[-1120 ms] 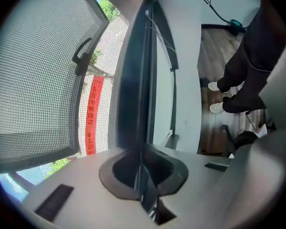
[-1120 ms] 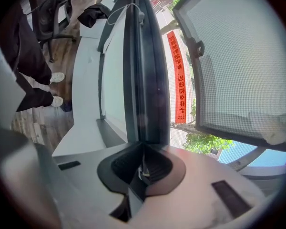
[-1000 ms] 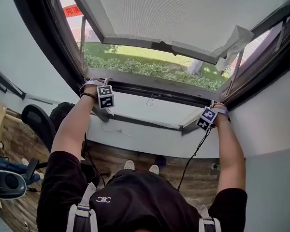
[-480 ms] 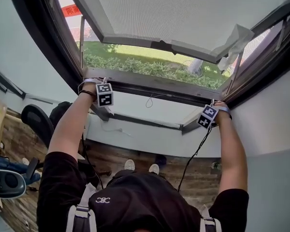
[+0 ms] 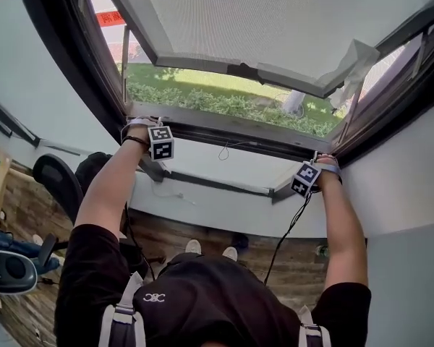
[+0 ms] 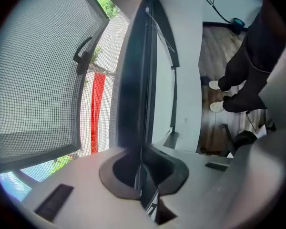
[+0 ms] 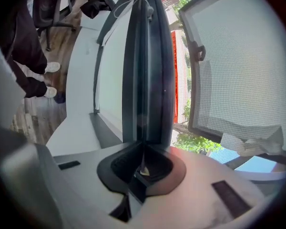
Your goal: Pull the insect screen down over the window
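The jaws of my left gripper (image 6: pixel 142 173) were clenched on the insect screen's dark bar (image 5: pixel 239 139) near its left end. The jaws of my right gripper (image 7: pixel 142 163) gripped the same bar near its right end. The bar lay low, along the bottom of the window frame (image 5: pixel 58 71), just above the white sill (image 5: pixel 224 168). Beyond it, a meshed panel (image 5: pixel 275 20) tilted outward over grass (image 5: pixel 224 96).

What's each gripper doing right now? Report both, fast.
Left gripper: closed on the thin dark metal rail.
Right gripper: closed on the same rail.
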The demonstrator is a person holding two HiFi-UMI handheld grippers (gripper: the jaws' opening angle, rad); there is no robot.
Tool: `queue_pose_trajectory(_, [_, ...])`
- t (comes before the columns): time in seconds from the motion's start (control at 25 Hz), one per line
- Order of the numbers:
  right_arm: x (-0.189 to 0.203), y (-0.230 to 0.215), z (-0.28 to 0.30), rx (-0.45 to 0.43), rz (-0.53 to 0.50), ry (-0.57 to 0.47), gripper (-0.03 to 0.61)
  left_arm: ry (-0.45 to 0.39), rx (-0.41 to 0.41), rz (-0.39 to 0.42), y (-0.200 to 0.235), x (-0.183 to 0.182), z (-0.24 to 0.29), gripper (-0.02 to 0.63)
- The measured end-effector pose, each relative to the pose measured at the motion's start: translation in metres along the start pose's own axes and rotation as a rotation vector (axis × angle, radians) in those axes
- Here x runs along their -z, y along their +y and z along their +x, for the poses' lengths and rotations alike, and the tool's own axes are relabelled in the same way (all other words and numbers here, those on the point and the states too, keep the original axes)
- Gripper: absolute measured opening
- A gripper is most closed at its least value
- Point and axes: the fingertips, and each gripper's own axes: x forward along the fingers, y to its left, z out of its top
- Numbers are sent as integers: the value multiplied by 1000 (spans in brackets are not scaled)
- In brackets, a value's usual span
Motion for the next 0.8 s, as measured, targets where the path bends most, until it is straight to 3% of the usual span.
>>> queue_pose_trajectory(0.24, [5, -6, 2, 131, 60, 37, 21, -30, -113, -9, 8, -1, -1, 20])
queue_pose_trajectory(0.8, [2, -10, 5, 172, 95, -8, 21, -59, -219, -39, 12, 0, -3, 20])
